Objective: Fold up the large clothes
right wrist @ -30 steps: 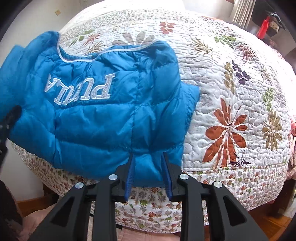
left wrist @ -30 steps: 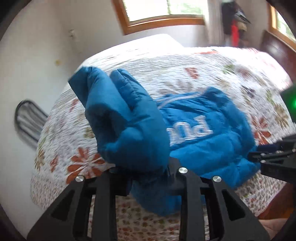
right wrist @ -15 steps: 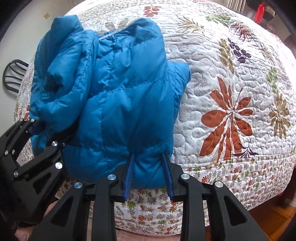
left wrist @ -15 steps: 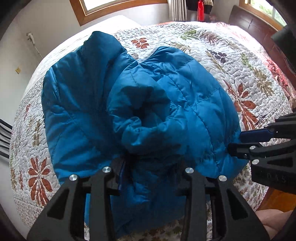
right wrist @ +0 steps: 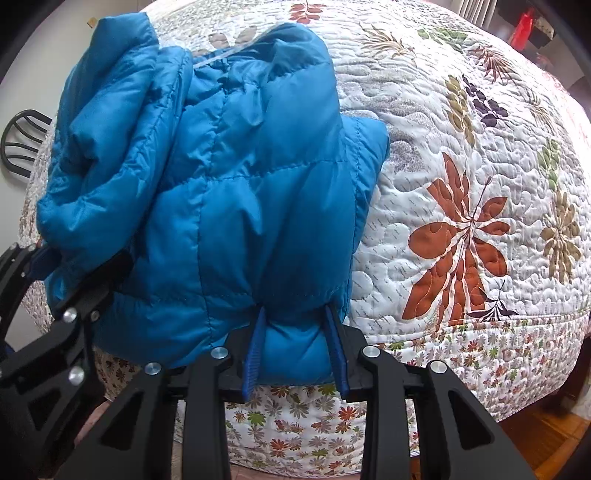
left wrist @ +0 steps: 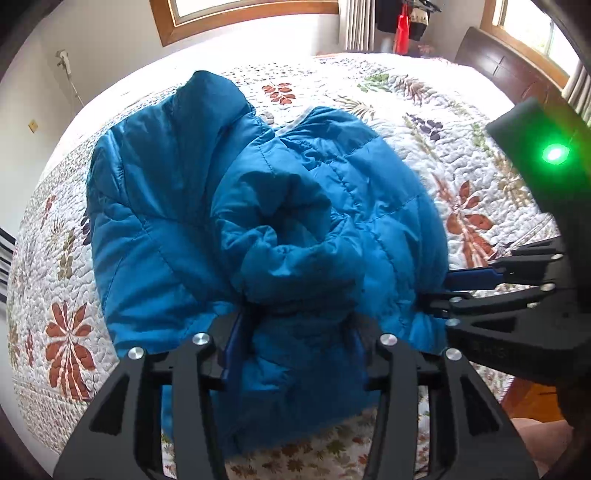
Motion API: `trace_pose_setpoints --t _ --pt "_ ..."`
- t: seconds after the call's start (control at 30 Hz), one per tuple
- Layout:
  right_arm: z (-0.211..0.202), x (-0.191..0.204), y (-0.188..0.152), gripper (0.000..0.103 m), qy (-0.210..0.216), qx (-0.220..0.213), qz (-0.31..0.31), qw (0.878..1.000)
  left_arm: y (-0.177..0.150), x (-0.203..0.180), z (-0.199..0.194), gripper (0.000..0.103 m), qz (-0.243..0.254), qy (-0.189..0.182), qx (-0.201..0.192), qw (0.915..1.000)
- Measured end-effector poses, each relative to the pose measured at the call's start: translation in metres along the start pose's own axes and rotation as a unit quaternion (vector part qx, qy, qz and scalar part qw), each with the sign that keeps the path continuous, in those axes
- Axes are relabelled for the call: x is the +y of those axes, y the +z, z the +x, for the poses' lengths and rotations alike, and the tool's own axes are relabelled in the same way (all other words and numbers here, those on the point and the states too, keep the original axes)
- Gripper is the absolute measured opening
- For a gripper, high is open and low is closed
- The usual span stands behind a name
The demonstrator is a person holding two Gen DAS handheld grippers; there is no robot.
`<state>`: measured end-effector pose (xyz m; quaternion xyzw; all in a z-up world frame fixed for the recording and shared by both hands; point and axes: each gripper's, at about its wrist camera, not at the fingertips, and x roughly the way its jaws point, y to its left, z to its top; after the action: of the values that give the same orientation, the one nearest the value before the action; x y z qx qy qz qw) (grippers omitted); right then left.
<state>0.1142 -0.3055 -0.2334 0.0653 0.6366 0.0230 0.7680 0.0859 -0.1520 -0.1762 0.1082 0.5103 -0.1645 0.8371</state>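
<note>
Left claw (left wrist: 295, 343): jaws opening, blue puffer jacket (left wrist: 258, 229) fabric bunched between them at the near hem; blue pads flank the bundle, can't tell if they still press on it. Right claw (right wrist: 297, 347): clamped on a puffed fold of the jacket's hem corner, fabric pinched between the blue pads.

Jacket relative to the claws: it spreads away from both, near hem at the bed's near edge, partly draped over the side. One half is folded over the other, so a rumpled roll of sleeve or side panel sits on top, just beyond the left claw. A thin pale trim line shows at the far end.

No legible writing on the jacket in either view; faint embossed letters on the right claw's body in the left view, unreadable.

Beyond the jacket: white floral quilt (right wrist: 461, 192) covering the bed, with orange flowers beside the jacket. Further out, a wood-framed window (left wrist: 240, 14), a dark wooden headboard (left wrist: 495, 70), and a red item (left wrist: 402, 29) hanging by the wall. Dark chair back (right wrist: 18, 147) beside the bed.
</note>
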Motion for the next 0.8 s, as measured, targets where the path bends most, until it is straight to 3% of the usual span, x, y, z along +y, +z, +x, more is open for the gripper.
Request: trace_pose_setpoints --t 0.2,0.33,0.4,0.57,0.67,0.8 --pt "-0.001 0.002 0.002 0.035 -0.010 0.003 -0.006 1.000 -0.006 0.027 -0.059 0.051 -0.039 -0.062 -0.025 0.9970" --pt "0.000 0.006 0.004 0.036 -0.019 0.004 -0.010 1.000 -0.011 0.058 -0.100 0.052 -0.090 -0.057 -0.054 0.9929" --pt "-0.001 0.008 0.005 0.036 -0.022 0.005 -0.011 1.000 -0.015 0.078 -0.110 0.053 -0.126 -0.034 -0.061 0.9896" --pt "-0.024 0.036 0.002 0.039 -0.027 -0.016 -0.033 0.999 -0.015 0.118 -0.075 0.053 -0.174 0.053 -0.014 0.9832" --pt "-0.044 0.055 0.000 0.048 -0.020 -0.031 -0.057 0.998 -0.013 0.129 -0.047 0.052 -0.175 0.066 0.017 0.9822" --pt "-0.068 0.070 -0.008 0.064 -0.001 -0.036 -0.093 0.995 -0.013 0.126 -0.020 0.052 -0.164 0.045 0.042 0.9846"
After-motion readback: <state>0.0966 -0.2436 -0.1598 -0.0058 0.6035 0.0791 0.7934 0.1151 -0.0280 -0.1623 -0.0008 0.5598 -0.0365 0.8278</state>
